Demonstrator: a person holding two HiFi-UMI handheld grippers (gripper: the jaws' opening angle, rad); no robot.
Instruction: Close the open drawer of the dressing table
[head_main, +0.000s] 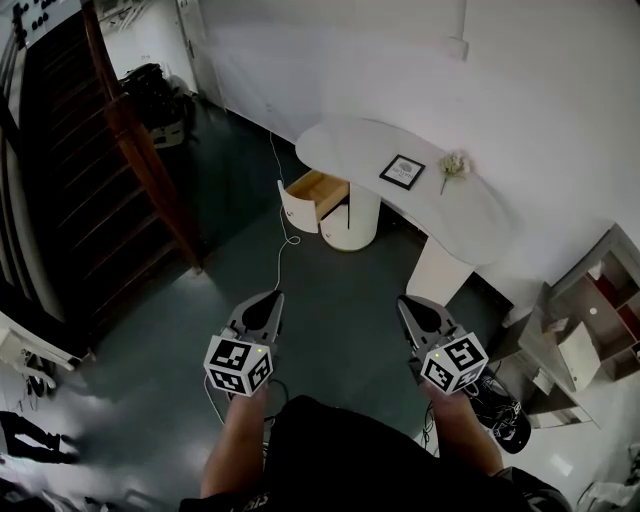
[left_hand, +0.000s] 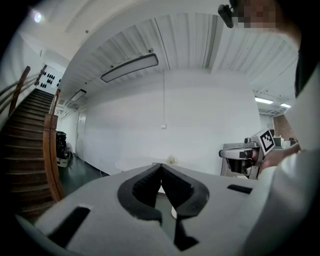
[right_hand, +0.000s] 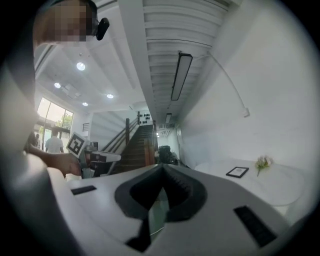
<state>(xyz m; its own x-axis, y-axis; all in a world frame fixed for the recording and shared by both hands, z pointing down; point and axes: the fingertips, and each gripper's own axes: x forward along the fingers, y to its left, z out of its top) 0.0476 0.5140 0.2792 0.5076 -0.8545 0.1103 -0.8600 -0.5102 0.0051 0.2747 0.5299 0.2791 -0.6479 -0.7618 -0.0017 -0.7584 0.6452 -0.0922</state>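
A white dressing table with a curved top stands against the far wall. Its drawer is pulled out to the left, showing a wooden inside. My left gripper and right gripper are held low in front of me, well short of the table, both shut and holding nothing. In the left gripper view the gripper's tips meet, with the table top small beyond them. The right gripper view shows its gripper with tips together and the table top at the right.
A framed picture and a small flower sprig lie on the table top. A white cable runs across the dark floor. A wooden staircase rises at the left. Shelves and boxes stand at the right.
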